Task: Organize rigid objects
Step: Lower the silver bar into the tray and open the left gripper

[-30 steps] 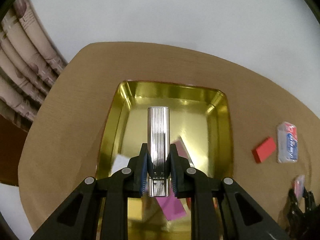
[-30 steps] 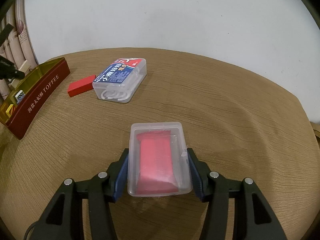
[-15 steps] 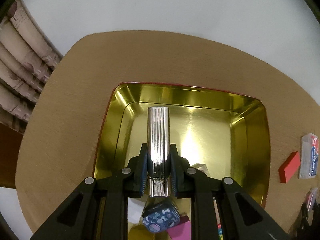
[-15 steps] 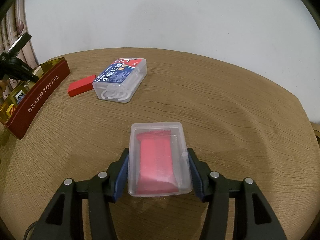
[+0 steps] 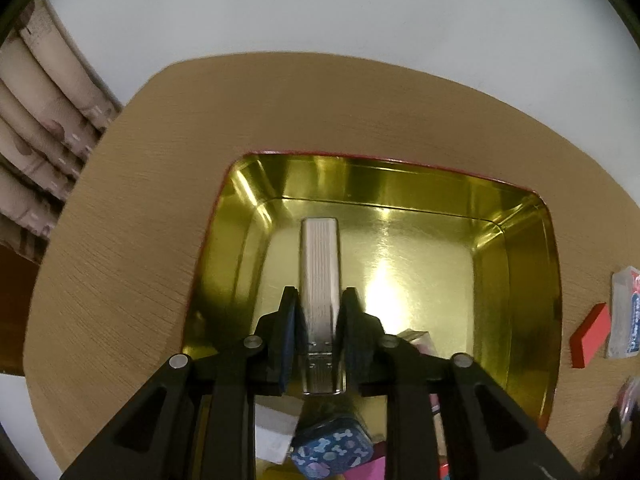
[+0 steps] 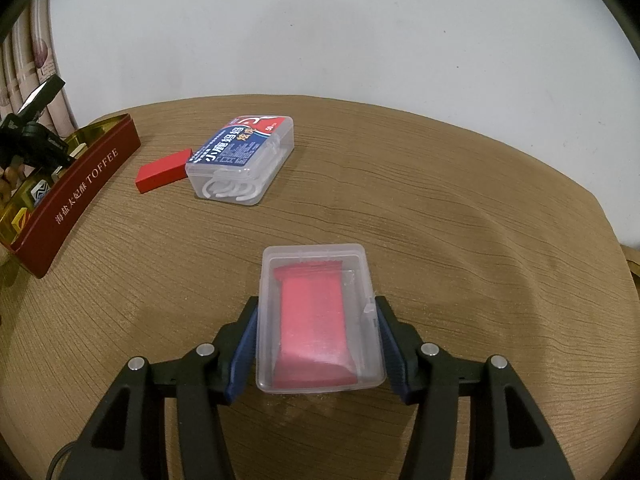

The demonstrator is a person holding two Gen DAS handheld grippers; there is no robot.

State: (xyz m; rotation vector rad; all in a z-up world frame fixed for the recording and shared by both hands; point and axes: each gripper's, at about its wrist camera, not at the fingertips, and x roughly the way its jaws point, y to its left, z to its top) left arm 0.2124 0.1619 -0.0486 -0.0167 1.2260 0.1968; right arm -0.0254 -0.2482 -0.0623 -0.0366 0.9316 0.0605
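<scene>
Left hand-held gripper (image 5: 320, 312) over gold tin (image 5: 528, 280) on table (image 5: 160, 200); jaws just been opening, ribbed silver lighter (image 5: 320, 264) between them, gap at left pad. Blue bone-print tin (image 5: 332, 452) nearest, red block (image 5: 591, 335) right.

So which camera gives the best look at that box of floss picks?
The right wrist view. The floss pick box lies in full view there, label and white picks clear, beside the red block. The left wrist view catches only its edge at the far right.

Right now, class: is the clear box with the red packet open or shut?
Shut: the clear box has its lid on over the red packet.
</scene>
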